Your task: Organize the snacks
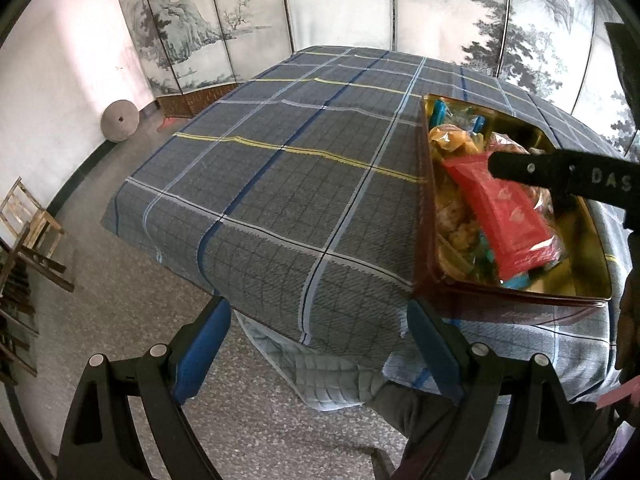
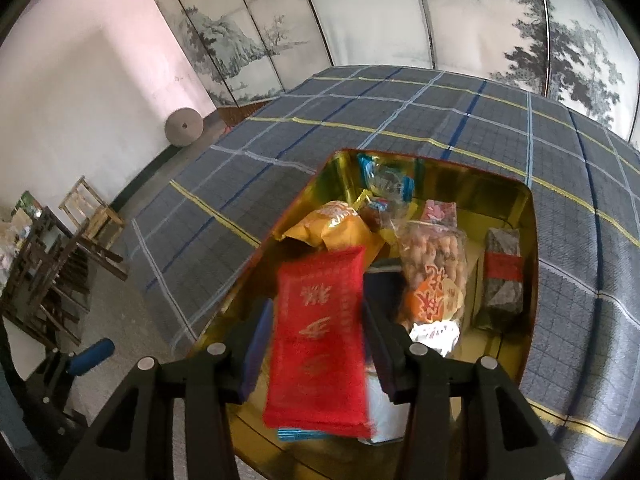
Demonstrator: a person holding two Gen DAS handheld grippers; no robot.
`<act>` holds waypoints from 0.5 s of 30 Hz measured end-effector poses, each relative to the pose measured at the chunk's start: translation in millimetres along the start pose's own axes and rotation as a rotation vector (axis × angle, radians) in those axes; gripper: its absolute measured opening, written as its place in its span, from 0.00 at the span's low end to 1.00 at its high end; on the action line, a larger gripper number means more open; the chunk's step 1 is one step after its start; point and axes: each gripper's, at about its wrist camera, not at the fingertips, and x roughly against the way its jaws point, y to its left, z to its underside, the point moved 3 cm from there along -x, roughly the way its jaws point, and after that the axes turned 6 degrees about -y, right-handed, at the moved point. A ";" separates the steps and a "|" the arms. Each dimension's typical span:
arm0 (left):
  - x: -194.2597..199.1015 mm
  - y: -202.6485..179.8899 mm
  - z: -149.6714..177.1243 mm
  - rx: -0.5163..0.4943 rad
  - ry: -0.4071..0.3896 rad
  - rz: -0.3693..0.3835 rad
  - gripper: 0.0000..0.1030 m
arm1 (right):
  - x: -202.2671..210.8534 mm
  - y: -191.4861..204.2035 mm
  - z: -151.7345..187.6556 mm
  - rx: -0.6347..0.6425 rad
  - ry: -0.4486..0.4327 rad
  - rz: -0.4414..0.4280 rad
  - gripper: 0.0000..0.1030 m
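A gold-lined tin (image 2: pixel 528 216) with a dark red outer wall (image 1: pixel 520 304) stands on the plaid tablecloth, filled with snacks. My right gripper (image 2: pixel 318 308) is over the tin's near end, shut on a red snack packet (image 2: pixel 320 344) that hangs slightly blurred between its pads. The left wrist view shows that packet (image 1: pixel 508 216) slanting over the other snacks under the right gripper's black finger (image 1: pixel 560 172). Inside lie an orange packet (image 2: pixel 332 228), a bag of peanuts (image 2: pixel 436 264), a dark block with a red band (image 2: pixel 502 280) and a blue-wrapped snack (image 2: pixel 386 178). My left gripper (image 1: pixel 316 312) is open and empty at the table's near edge, left of the tin.
The blue-grey plaid cloth (image 1: pixel 280 184) covers the whole table and hangs over its near edge. A painted folding screen (image 1: pixel 340 8) stands behind it. Wooden chairs (image 1: pixel 28 220) are on the floor at the left, and a round stone disc (image 1: pixel 119 121) leans on the wall.
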 end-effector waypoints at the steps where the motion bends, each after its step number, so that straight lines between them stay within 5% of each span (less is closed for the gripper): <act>1: 0.4 -0.3 -0.3 0.002 0.000 0.000 0.85 | 2.4 -0.3 -1.1 -0.003 -0.010 -0.006 0.46; 11: 31.6 -11.8 -9.1 -0.019 -0.081 0.044 0.85 | 71.2 -7.7 8.2 0.009 -0.131 -0.077 0.48; 15: 51.1 -25.9 -16.1 -0.047 -0.114 0.097 0.85 | 115.7 -27.2 29.4 0.067 -0.180 -0.016 0.50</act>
